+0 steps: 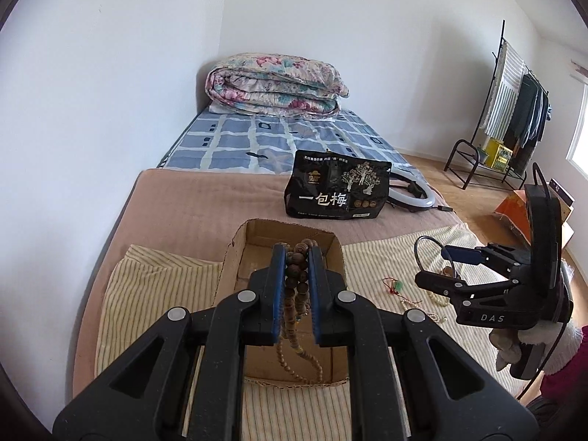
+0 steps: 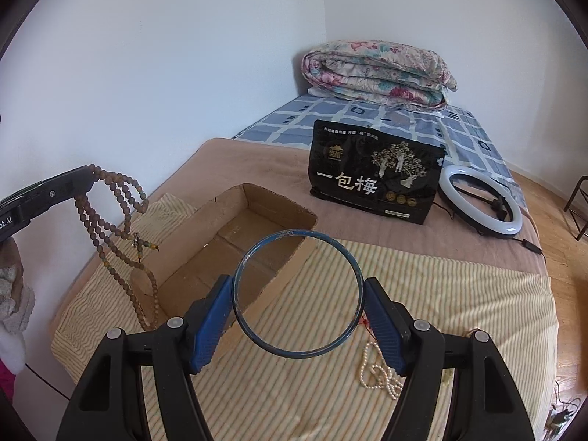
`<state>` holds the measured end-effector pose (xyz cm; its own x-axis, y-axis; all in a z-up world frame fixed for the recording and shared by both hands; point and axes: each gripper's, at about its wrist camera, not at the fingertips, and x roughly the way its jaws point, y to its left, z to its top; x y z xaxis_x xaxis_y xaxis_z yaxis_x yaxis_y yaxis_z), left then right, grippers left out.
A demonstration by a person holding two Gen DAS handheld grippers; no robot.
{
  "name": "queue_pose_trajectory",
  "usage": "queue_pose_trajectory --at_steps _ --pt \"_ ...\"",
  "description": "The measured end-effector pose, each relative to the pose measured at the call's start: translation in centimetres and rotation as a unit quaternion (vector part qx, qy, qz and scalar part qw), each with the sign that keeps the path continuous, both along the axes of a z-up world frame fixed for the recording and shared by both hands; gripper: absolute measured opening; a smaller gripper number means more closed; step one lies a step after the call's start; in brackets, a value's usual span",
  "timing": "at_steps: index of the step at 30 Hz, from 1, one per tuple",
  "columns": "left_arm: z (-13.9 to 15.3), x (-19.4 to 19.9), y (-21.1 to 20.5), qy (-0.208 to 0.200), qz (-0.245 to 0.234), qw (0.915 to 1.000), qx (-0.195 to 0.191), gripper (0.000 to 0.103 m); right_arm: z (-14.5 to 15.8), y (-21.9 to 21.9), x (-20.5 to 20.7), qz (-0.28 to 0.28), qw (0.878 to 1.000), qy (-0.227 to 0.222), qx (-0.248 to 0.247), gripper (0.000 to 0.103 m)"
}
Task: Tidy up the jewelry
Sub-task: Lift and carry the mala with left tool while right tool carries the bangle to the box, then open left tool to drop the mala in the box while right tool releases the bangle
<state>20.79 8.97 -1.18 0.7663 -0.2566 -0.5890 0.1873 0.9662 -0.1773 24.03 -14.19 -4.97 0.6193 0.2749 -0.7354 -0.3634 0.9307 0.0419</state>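
Note:
My left gripper (image 1: 297,257) is shut on a brown wooden bead necklace (image 1: 296,279) and holds it above the open cardboard box (image 1: 228,268); its strands hang down into the box. From the right wrist view the necklace (image 2: 110,217) dangles at the box's left end (image 2: 257,198). My right gripper (image 2: 297,294) is shut on a dark blue bangle (image 2: 298,355), held above the striped cloth (image 2: 441,294) beside the box. A pearl strand (image 2: 375,371) and a red cord with a green charm (image 1: 397,286) lie on the cloth.
A black snack bag (image 2: 375,172) stands behind the box. A white ring light (image 2: 481,202) lies to its right. A folded floral quilt (image 2: 378,73) sits at the bed's far end. A clothes rack (image 1: 511,117) stands on the floor at right.

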Motion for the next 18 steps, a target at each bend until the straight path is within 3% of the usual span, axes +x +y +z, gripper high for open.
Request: queue_pose_trajectory --at_steps 18 --pt "-5.7 2.8 1.9 0.052 0.020 0.9984 0.007 0.010 -6.2 6.2 6.2 0.033 0.999 0.040 0.009 0.073"
